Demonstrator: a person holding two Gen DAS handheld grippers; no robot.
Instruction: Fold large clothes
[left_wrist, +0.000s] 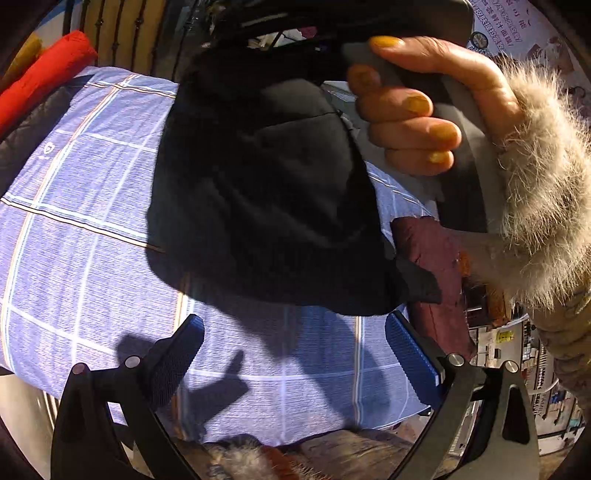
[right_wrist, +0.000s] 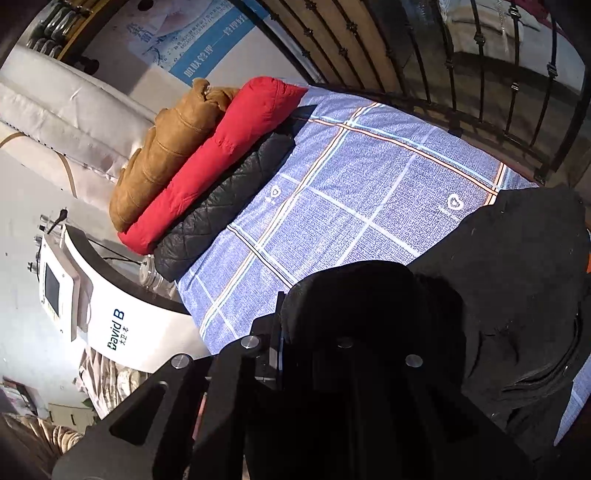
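A black padded garment (left_wrist: 258, 184) hangs in the air above the blue checked bed sheet (left_wrist: 74, 221). My right gripper, held by a hand with yellow nails (left_wrist: 410, 110), carries it from above. In the right wrist view the black garment (right_wrist: 517, 277) covers my right gripper (right_wrist: 351, 295); the jaws are shut on its fabric. My left gripper (left_wrist: 295, 354) is open and empty, just below the garment's lower edge, with its blue pads (left_wrist: 410, 354) spread wide over the sheet.
Folded coats lie stacked at the sheet's far side: tan (right_wrist: 166, 147), red (right_wrist: 221, 158) and black quilted (right_wrist: 221, 214). A metal headboard railing (right_wrist: 480, 74) borders the bed. A white machine (right_wrist: 103, 295) stands beside it. A maroon garment (left_wrist: 436, 258) lies at the bed's right.
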